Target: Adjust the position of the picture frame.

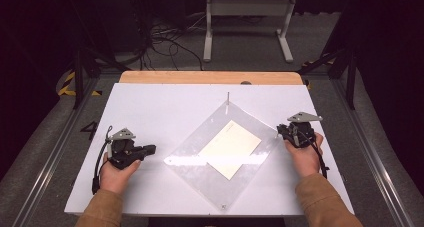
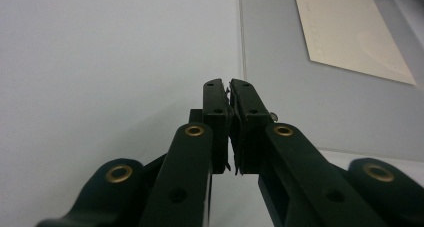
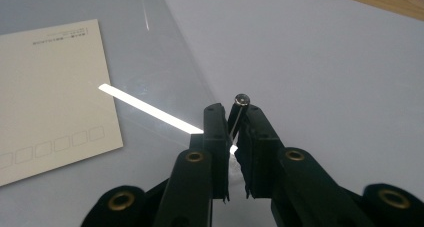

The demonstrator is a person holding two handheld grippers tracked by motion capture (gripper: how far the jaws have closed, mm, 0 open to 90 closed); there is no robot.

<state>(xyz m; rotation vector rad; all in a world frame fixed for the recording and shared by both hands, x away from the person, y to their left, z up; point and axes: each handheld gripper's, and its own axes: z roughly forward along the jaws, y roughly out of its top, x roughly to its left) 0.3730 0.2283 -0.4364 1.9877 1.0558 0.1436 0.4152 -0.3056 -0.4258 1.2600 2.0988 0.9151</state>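
From above, a clear plastic sheet [image 1: 220, 152] lay cornerwise on the white table [image 1: 150, 112] with a cream card [image 1: 230, 148] on it, the left hand-held gripper [image 1: 150, 149] to its left and the right hand-held gripper [image 1: 280, 132] at its right corner. The left gripper view showed those jaws closed on nothing beside the sheet's edge. The right gripper view showed its jaws clamped on a thin metal pin [image 3: 238, 114], standing over the sheet's corner.
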